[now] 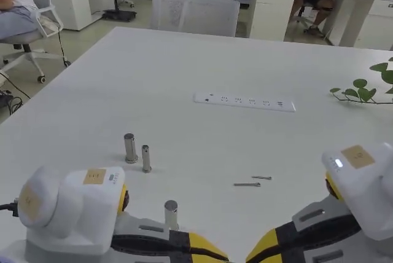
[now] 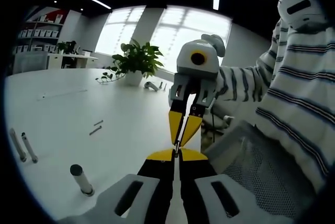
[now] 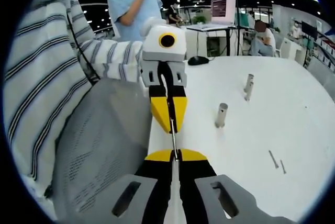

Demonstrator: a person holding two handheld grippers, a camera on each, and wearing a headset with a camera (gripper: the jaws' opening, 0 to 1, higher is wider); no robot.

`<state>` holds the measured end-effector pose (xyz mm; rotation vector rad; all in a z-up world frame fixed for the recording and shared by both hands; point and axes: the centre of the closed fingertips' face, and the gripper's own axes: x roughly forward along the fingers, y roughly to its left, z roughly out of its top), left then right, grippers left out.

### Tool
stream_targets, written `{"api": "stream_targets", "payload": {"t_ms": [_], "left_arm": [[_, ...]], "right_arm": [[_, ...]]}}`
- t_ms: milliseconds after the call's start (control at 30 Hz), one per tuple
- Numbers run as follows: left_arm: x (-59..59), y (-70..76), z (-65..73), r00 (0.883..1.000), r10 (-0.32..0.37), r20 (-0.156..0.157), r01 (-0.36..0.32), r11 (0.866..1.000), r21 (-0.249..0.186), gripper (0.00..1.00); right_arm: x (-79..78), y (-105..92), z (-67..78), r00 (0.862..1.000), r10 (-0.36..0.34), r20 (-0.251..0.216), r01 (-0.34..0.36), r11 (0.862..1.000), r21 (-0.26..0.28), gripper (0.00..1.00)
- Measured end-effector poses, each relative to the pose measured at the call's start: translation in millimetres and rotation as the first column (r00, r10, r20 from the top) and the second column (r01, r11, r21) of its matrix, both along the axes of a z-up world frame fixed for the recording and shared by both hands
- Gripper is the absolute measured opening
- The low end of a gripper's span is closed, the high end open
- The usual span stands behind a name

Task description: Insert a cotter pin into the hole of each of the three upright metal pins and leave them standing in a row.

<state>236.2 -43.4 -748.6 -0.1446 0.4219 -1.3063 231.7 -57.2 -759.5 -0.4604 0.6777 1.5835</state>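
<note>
Yellow-tipped left tool [image 2: 177, 153], right tool [image 3: 175, 153] meet tip to tip, both clamped on cotter pin [image 3: 173, 137].

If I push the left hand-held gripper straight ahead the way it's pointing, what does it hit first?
The right hand-held gripper, facing it tip to tip. A thin metal pin bridges the small gap between them, and both look shut on it, so contact would likely be almost immediate.
</note>
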Motion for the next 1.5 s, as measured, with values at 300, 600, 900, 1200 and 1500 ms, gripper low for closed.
{"api": "stream_targets", "payload": {"t_ms": [300,600,900,1200,1500], "left_arm": [[0.0,0.0,-2.2,1.0,0.007,-0.009,-0.007,1.0,0.003,0.01],[-0.1,0.3,-4.8,1.0,0.01,-0.014,-0.01,1.0,0.021,0.02],[-1.1,-1.6,-6.5,1.0,0.006,-0.025,-0.005,1.0,0.029,0.09],[-0.2,0.6,-11.4,1.0,0.014,-0.023,-0.013,0.999,0.051,0.13],[2.6,5.6,-17.2,0.999,0.037,-0.013,-0.036,0.996,0.076,0.21]], "right_arm": [[0.3,-0.2,-0.5,1.0,0.003,0.021,-0.003,1.0,-0.019,0.04],[-1.3,-0.2,-2.9,1.0,0.004,0.023,-0.004,1.0,-0.03,0.03],[0.8,-0.5,-2.8,1.0,-0.001,0.03,0.002,0.999,-0.038,0.03],[3.3,1.1,-1.5,0.999,-0.007,0.039,0.009,0.999,-0.04,0.03],[6.9,1.0,-2.0,0.999,-0.029,0.041,0.031,0.999,-0.045,0.03]]}}
